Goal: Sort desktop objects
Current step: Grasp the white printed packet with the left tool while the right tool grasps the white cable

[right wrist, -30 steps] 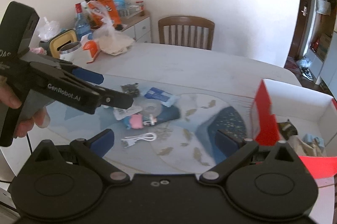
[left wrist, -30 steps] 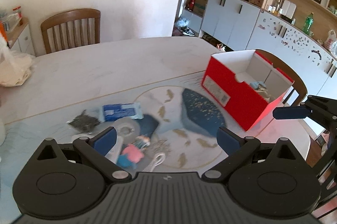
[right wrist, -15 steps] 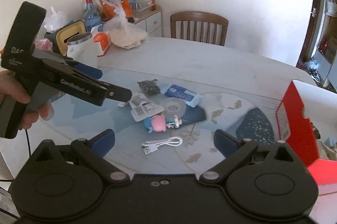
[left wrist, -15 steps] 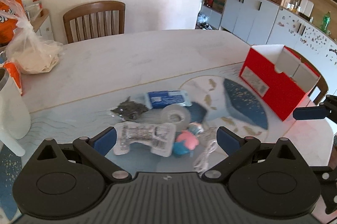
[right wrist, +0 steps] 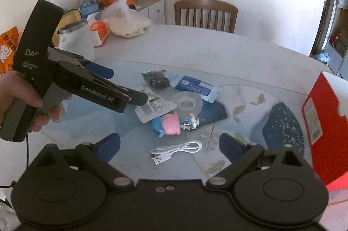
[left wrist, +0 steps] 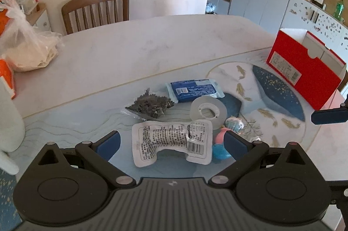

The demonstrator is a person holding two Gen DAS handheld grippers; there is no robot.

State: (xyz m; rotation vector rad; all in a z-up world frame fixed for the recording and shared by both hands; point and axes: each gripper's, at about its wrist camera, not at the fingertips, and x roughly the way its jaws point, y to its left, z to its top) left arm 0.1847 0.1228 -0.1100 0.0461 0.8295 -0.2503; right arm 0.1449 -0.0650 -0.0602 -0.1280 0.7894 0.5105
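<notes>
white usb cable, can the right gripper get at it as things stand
Probably yes. The right gripper is open and empty, and the white usb cable lies alone on the mat just ahead between its fingers, apart from the pink toy; nothing covers it.

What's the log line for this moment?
left gripper: open, over white blister pack | right gripper: open, over USB cable | red box: right

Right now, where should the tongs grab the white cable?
Grab the white cable across its bundled middle, coming straight down from above with the right tongs. It lies flat on the table, coiled into a long thin bundle, and the loops there are thickest; the plug end is small and would probably slip.
</notes>
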